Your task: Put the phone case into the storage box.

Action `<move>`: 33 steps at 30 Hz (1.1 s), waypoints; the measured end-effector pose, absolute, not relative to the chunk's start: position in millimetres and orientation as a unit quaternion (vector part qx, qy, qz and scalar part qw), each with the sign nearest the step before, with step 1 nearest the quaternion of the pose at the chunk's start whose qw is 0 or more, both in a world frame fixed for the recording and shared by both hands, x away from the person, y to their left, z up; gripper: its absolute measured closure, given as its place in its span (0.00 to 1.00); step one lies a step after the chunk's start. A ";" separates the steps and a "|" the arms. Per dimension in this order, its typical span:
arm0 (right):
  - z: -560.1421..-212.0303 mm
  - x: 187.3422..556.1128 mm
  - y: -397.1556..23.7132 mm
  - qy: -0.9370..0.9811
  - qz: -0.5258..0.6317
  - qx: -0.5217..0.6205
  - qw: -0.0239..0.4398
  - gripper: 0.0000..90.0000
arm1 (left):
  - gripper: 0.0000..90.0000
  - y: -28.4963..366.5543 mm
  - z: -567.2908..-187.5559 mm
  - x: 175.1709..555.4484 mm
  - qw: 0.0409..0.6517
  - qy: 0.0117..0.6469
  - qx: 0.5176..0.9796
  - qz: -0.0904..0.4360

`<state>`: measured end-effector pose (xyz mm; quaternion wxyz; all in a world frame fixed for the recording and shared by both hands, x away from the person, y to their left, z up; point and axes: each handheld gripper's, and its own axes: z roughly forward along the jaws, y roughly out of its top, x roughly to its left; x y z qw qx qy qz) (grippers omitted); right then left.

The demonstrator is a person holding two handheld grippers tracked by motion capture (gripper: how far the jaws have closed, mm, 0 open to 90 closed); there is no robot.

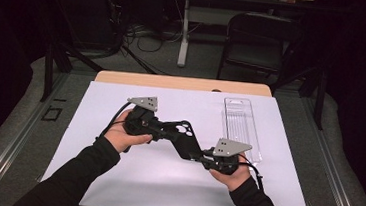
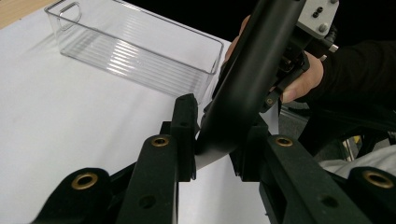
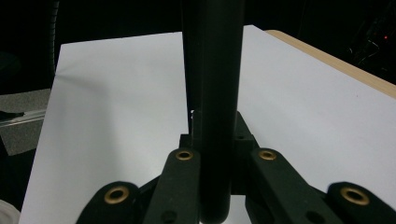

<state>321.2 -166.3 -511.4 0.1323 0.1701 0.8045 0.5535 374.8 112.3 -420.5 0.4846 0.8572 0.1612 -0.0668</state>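
Tongs on both sides hold one black flat piece with round holes (image 1: 184,134), lifted just above the white sheet (image 1: 114,177) that covers the table (image 1: 182,83). Left tongs (image 1: 161,129) come in from the left in the high view, person's left hand (image 1: 125,137) wrapped round the body, grey plate on top. Left gripper view: the black piece (image 2: 247,79) runs up and to the right between the two jaws; its lower end sits against the inner face of the left jaw, and the right jaw is close on the other side, contact there hard to confirm. Reads as a pinch on the piece.

Right tongs (image 1: 201,157) sit lower right in the high view, right hand (image 1: 235,175) under them, grey plate on top. Right gripper view: the piece (image 3: 212,93) stands straight up the middle, both jaws pressed tight on its lower end, no gap either side. Firm pinch.

Piece hangs between the two hands, tilted from upper left down to lower right in the high view, near the middle of the sheet.

Clear plastic bin (image 1: 240,125) lies on the sheet to the right, just beyond the right hand, long side running away from the person. Left gripper view shows the bin (image 2: 135,51) with ribbed floor and a handle cutout in one end wall. Black chair (image 1: 256,44) stands behind the table.
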 end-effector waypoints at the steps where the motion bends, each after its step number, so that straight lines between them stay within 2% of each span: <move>1: -511.5 321.1 -166.2 0.805 0.553 0.170 0.132 0.96 | 0.83 112.3 -420.5 374.7 0.483 0.160 0.858 -0.066; 33: -512.4 322.4 -166.7 0.807 0.552 0.178 0.115 0.95 | 0.90 112.1 -420.7 374.2 0.478 0.152 0.863 -0.059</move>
